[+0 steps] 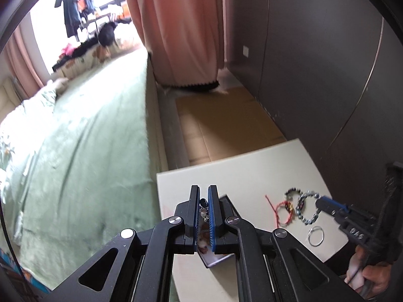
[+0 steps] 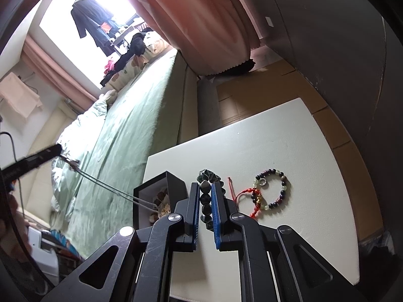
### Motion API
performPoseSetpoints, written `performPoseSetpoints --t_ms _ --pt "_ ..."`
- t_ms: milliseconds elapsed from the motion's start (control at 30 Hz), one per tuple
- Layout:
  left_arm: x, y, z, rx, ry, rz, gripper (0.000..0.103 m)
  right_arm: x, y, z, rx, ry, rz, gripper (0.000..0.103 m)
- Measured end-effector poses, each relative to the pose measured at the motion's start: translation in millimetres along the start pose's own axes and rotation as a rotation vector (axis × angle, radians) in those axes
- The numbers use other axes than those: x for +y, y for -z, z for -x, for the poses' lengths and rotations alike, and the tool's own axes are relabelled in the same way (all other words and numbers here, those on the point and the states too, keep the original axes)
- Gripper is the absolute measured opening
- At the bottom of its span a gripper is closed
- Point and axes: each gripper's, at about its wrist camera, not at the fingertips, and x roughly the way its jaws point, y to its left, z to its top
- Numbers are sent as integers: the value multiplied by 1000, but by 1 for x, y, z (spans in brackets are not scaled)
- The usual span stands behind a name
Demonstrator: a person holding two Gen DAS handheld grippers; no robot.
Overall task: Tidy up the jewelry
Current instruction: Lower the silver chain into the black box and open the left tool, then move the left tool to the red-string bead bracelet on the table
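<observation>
So far the sorting looks partly done. The left gripper [image 1: 204, 216] has its jaws closed on a thin chain necklace [image 2: 110, 188] that hangs down into the open black jewelry box [image 2: 161, 196]. The box sits at the bed-side edge of the tabletop [image 2: 264, 146], and a few pieces already lie inside it, though they are too small to name.

Just beside the box, on the side away from the bed, the right gripper [image 2: 206, 201] has its jaws clamped on a dark green bead bracelet [image 2: 207, 178], so that one seems next in line for the box. Further from the box, a red cord bracelet [image 2: 248, 196] with a gold charm touches a mixed-bead bracelet [image 2: 273, 188], and a small metal ring [image 2: 263, 182] lies inside that bracelet's loop. All three look untouched, and the left view adds a plain silver hoop [image 1: 316, 236] lying nearer the camera than these. By my reckoning, roughly half remains.

The tabletop is a plain white slab. Beyond the box runs a bed [image 2: 121, 151] with a green cover, cardboard sheets [image 1: 226, 125] cover the floor, and at the far end hang pink curtains [image 1: 181, 30] beside a bright window.
</observation>
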Motion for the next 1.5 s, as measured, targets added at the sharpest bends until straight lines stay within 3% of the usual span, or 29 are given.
performPoseSetpoints --t_ms 300,500,567,633,700,967,1000,1067,1133,1233,1300,1500 --pt "5 21 -49 93 78 56 7 15 1 -10 5 -31 22 11" --pt "17 26 -57 133 103 85 8 28 2 -20 14 -70 34 11" --pt "27 28 -54 135 99 101 15 34 2 -23 14 -98 34 11" --pt "38 32 -51 132 95 122 46 42 2 -28 14 -132 37 11" --pt "48 35 -43 108 84 138 63 53 4 -34 18 -160 46 11" --pt "84 48 -23 85 48 197 65 89 11 -59 35 -250 77 13" --pt "86 49 -20 83 49 203 65 95 11 -61 40 -231 97 17" --pt "88 52 -17 80 55 211 65 97 13 -63 62 -213 104 51" --pt "87 55 -15 75 64 208 65 91 14 -57 55 -203 90 57" --pt "81 56 -11 60 78 206 66 77 12 -43 63 -182 72 57" --pt "74 56 -11 53 98 201 72 64 12 -31 57 -168 52 60" --pt "45 55 -7 39 156 159 82 30 11 2 31 -110 30 78"
